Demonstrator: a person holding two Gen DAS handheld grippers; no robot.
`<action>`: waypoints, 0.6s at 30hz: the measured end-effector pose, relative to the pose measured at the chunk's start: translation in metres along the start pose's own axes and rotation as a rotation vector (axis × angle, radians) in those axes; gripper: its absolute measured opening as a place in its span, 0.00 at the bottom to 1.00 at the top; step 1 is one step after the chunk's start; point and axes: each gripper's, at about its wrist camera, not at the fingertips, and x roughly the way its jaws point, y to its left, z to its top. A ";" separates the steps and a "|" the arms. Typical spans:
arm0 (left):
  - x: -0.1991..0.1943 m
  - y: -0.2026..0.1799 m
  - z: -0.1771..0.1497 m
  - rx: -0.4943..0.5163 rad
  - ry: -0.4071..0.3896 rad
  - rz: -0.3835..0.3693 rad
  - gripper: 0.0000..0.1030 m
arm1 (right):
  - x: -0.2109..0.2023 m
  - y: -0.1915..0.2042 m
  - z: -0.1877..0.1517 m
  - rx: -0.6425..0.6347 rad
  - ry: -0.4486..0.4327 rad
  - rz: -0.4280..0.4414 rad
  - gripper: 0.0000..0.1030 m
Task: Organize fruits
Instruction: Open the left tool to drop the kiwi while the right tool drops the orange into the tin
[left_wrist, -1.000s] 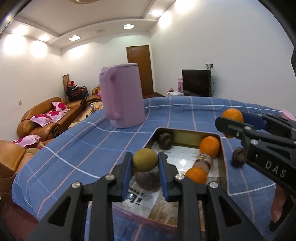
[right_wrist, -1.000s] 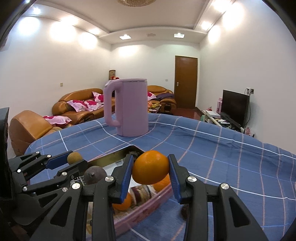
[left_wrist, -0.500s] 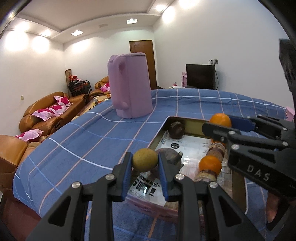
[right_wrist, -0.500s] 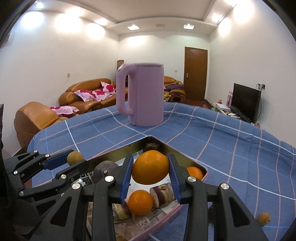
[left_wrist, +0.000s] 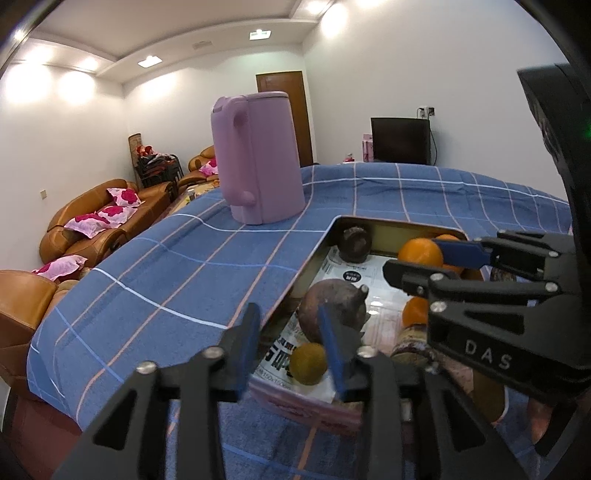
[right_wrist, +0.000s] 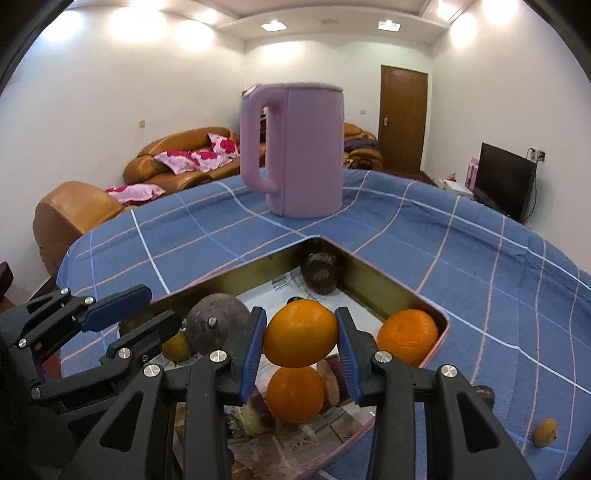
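My left gripper (left_wrist: 291, 343) hangs over the near corner of the metal tray (left_wrist: 402, 223) and its jaws are opening. The small brown-green fruit (left_wrist: 308, 363) lies on the tray's paper between and below the fingers, with no pad pressing on it. My right gripper (right_wrist: 301, 343) is shut on an orange (right_wrist: 301, 338) just above the tray (right_wrist: 369, 273). In the left wrist view, that orange (left_wrist: 421, 253) and the right gripper show at the right. In the right wrist view, the left gripper (right_wrist: 129, 317) shows at the left, beside the small fruit (right_wrist: 177, 345).
Inside the tray lie a large dark round fruit (right_wrist: 216, 325), a dark fruit (right_wrist: 323, 273) in the far corner, two oranges (right_wrist: 408, 336) (right_wrist: 295, 393) and cut pieces. A pink kettle (right_wrist: 295, 147) stands beyond on the blue checked cloth. A small yellow fruit (right_wrist: 546, 432) lies on the cloth, right.
The left jaws have spread and the small fruit has dropped from between the pads onto the tray's paper. The right gripper has come down toward the tray with the orange.
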 end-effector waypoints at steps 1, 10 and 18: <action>0.000 0.001 0.000 -0.002 0.001 0.006 0.53 | 0.000 0.001 0.000 -0.002 0.003 0.008 0.40; -0.010 0.005 -0.001 -0.032 -0.032 0.000 0.75 | -0.023 -0.007 -0.008 0.016 -0.049 -0.014 0.58; -0.013 0.000 0.014 -0.085 -0.057 -0.005 0.89 | -0.064 -0.053 -0.031 0.041 -0.051 -0.151 0.58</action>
